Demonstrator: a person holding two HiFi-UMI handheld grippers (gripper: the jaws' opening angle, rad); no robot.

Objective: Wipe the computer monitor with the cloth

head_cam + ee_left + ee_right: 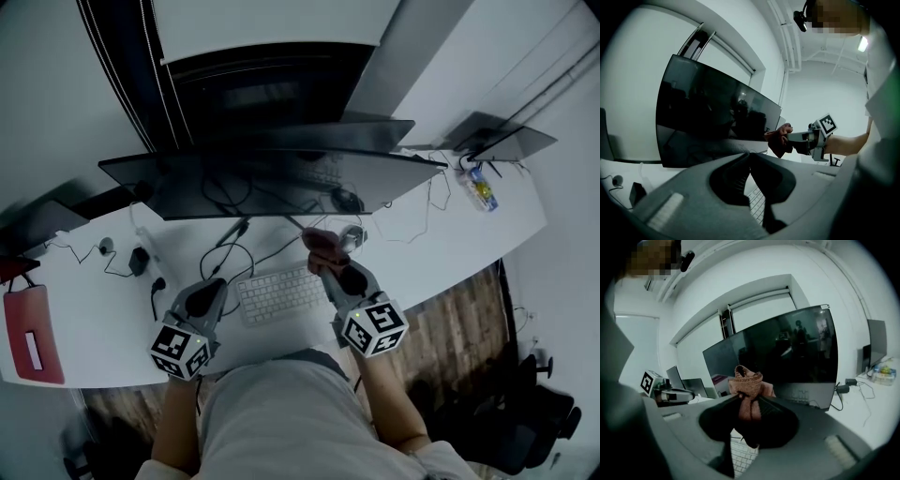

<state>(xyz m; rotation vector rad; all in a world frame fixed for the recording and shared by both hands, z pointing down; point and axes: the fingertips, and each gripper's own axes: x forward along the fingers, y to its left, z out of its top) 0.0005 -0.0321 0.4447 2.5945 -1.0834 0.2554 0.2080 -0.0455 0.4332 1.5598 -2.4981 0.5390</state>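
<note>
Hovering over the near part of the white desk (pixel 112 309), the left gripper (pixel 208 289) has its jaws pressed together with nothing between them, just left of the white keyboard (pixel 277 292). Right of the keyboard, the right gripper (pixel 330 264) is clamped on a bunched pinkish cloth (pixel 322 242), whose folded top sticks up above the jaws. The cloth is raised above the desk, in front of the lower right part of the wide curved monitor (pixel 272 178). It is near the monitor, but whether they touch cannot be told. The screen is dark. Black cables (pixel 234 248) trail across the desk below it. Far right, a small bottle (pixel 481 190) lies near a second dark screen (pixel 502 139). A red item (pixel 31 333) sits at the near left edge.
</note>
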